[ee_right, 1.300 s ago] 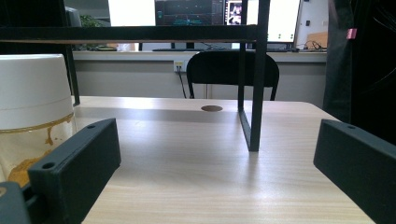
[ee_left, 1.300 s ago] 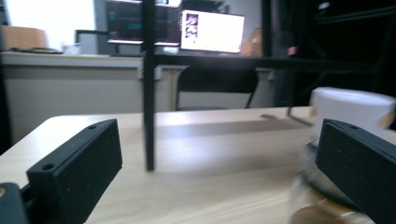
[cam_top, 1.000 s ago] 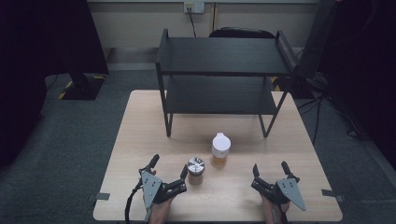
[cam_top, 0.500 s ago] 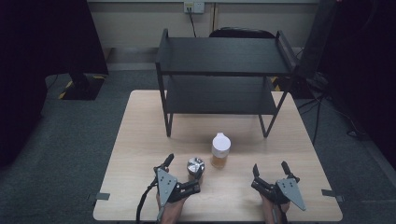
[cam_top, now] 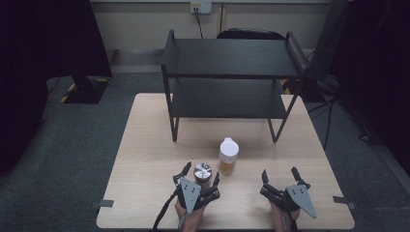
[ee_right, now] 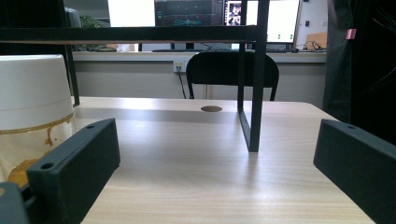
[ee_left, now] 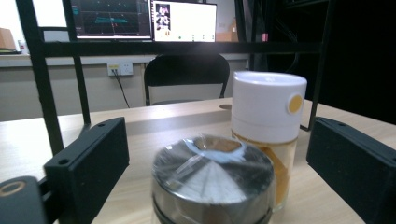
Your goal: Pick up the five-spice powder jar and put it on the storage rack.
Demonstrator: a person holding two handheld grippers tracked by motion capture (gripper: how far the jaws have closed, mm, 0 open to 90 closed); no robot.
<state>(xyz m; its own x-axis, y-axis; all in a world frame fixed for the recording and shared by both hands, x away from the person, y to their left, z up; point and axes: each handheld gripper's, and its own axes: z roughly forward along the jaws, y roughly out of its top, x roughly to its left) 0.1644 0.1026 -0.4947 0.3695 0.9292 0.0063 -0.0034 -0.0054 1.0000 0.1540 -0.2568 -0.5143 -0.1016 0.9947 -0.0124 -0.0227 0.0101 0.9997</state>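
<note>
1. Broadly, the counter (cam_top: 145, 159) carried everything, and the work sat toward its near edge, within easy reach of the person's hands; the rest of the wood lay bare.
2. Next in size, the black two-tier shelf rack (cam_top: 232, 72) stood at the counter's far edge. Both its shelves looked empty, so it probably waited as a place to put things.
3. Then came the bottle (cam_top: 228, 155), upright near the middle of the counter, in front of the rack. It had a clear body under a white cap, with an amber liquid or paste filling the lower part; residue clung to the wall above it.
4. After that, the small round tin (cam_top: 203, 171) stood just beside the bottle, nearer the counter's near edge. Its shiny lid was on, so I could not tell what was inside.
5. Meanwhile the left gripper (cam_top: 199, 175) had its fingers either side of the tin. They had just been closing, yet in the left gripper view a gap showed on both sides, so nothing was clamped. The low, level approach suited a side grasp.
6. Lastly, the right gripper (cam_top: 280, 175) rested near the near right corner, fingers wide apart and empty, apparently kept clear of the left hand's work.
</note>
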